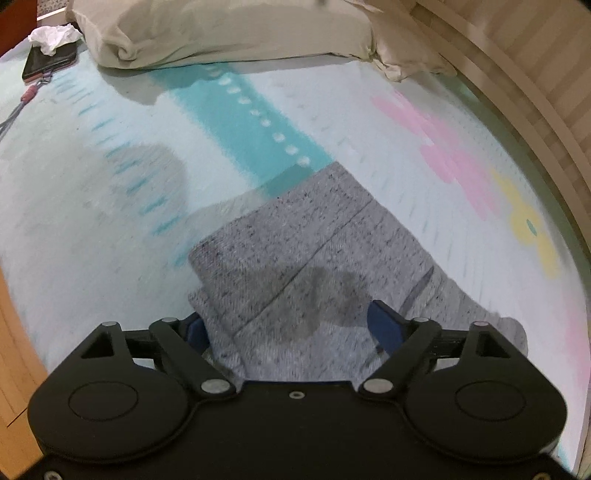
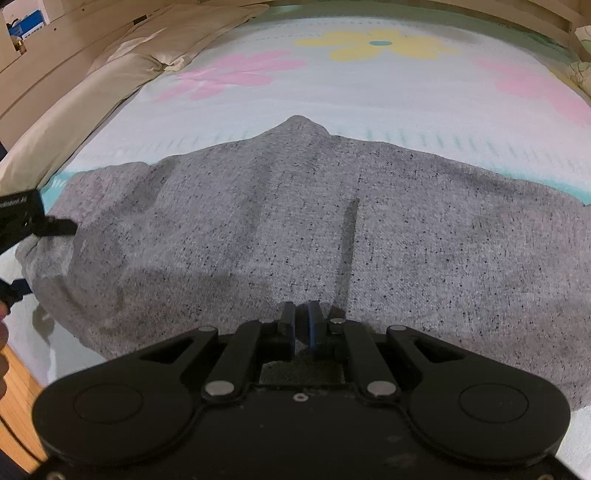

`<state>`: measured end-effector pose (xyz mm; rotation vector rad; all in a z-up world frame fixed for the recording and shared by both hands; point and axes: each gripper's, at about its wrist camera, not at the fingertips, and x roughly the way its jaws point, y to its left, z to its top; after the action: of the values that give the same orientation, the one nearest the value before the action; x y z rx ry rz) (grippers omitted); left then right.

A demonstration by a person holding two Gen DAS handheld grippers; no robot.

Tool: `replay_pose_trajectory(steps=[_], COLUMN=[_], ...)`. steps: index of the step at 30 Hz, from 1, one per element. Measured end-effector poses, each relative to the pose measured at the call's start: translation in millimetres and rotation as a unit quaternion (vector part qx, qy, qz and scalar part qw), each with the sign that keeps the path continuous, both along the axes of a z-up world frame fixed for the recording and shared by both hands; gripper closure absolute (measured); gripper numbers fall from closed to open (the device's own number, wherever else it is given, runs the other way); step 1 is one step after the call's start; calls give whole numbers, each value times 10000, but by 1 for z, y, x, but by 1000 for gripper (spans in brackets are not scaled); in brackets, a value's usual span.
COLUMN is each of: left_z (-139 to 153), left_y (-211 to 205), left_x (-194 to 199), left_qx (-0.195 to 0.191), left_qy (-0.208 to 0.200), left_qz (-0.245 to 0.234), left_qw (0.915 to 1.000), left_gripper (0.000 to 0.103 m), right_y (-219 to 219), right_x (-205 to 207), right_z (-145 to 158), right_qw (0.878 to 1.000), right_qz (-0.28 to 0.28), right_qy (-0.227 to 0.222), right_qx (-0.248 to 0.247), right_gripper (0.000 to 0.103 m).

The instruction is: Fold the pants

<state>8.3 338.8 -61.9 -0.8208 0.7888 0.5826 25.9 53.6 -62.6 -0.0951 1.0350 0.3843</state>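
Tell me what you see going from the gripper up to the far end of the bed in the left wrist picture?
Left gripper, jaws wide apart → grey pants → teal stripe with white dots on the flowered sheet → beige pillow.

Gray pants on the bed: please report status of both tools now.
Left tool open, fabric between pads, not pinched. Right tool nearly shut, low over the gray pants, grip unclear. Pants spread on flowered sheet. Nothing in the way.
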Motion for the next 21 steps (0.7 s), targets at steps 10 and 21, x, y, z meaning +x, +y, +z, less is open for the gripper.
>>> replay_pose_trajectory(steps=[10, 21], left_z=[28, 121], left_y=[-3, -87], left_x=[-12, -9], left_qx=[-82, 794], left_qy=[-618, -1550], left_qz=[-96, -1212], left_qw=[9980, 9772], left_gripper=[73, 80], right_y=[-2, -39], right_x=[-10, -14], right_z=[11, 17], right_qw=[9996, 9989], right_qz=[-75, -322], right_qy=[-251, -343], right_qx=[113, 59], right_gripper=[91, 91])
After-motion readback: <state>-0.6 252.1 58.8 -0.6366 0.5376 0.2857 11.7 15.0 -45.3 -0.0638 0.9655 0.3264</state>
